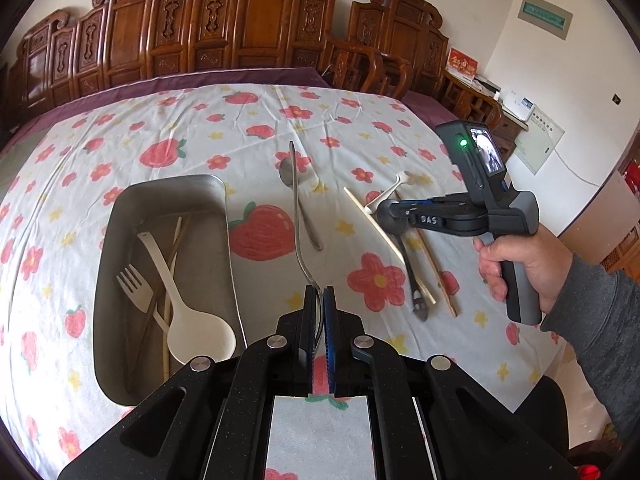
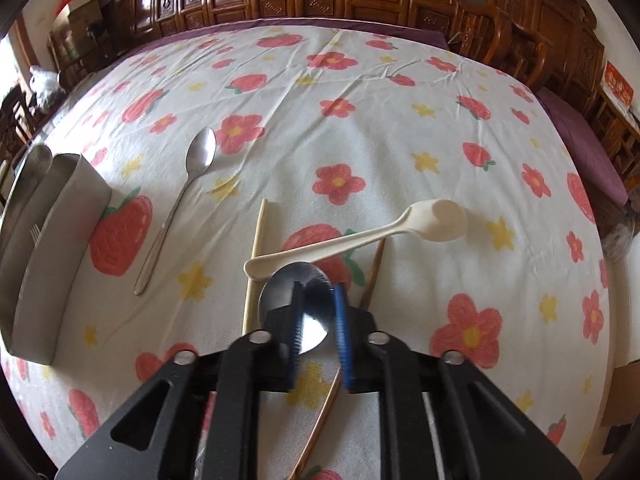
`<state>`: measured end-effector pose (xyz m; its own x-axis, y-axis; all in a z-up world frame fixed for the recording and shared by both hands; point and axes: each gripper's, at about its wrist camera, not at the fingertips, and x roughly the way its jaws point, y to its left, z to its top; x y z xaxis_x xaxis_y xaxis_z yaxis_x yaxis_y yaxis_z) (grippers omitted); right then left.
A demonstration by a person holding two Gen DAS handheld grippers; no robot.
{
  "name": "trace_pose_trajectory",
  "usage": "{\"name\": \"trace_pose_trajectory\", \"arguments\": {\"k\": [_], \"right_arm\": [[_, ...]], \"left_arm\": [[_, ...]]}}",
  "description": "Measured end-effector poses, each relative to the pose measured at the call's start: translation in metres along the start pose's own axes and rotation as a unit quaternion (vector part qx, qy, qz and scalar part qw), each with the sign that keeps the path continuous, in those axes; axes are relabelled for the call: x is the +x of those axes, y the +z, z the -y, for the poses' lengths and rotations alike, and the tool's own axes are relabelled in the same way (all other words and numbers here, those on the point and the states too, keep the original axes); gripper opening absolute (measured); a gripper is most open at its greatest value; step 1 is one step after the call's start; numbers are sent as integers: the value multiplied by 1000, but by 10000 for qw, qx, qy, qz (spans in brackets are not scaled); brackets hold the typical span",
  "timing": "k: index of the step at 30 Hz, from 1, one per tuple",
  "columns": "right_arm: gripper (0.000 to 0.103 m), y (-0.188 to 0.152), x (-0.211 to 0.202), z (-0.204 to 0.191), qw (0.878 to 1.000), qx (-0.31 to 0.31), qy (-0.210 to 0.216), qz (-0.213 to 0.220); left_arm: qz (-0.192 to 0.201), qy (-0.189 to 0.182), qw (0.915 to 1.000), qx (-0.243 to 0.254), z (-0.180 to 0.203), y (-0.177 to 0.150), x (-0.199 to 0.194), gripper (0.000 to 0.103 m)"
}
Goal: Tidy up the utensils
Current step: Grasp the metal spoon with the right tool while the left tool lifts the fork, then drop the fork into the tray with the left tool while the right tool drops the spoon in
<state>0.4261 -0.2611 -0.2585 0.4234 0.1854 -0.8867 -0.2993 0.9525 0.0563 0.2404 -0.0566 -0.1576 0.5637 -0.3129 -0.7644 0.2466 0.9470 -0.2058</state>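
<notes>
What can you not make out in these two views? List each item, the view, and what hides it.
- Left wrist view: the head of the metal utensil is hidden between the fingers of the left gripper, so it could be a fork or a spoon.
- Right wrist view: the metal spoon has its handle hidden under the right gripper. Whether it is clamped is unclear.
- Right wrist view: the tray wall hides most of its contents.

Carved wooden chairs (image 1: 256, 28) line white wall (image 1: 500, 32).
</notes>
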Motion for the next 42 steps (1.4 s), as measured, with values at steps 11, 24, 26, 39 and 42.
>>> {"name": "trace_pose_trajectory", "arguments": {"k": [11,24,26,39,42], "right_arm": [[2,2,-39,-11,9997,-118,131,139],[2,17,-93,-38,9982,-393,26,449],[2,22,-101,-45,9976,-447,59,517],[2,46,-116,-114,9929,-777,517,733],[2,52,-115,-131,9917,-856,602,748]], "left_arm": [[194,43,9998,-44,-5,4,-18,3],[492,410,9979,-91,-32,13,-46,3],[490,511,9974,-94,-39,14,-47,3],[57,791,9963,-340,-89,-1,-20,3],[-18,801,9961,-376,-95,-5,-12,4]]}}
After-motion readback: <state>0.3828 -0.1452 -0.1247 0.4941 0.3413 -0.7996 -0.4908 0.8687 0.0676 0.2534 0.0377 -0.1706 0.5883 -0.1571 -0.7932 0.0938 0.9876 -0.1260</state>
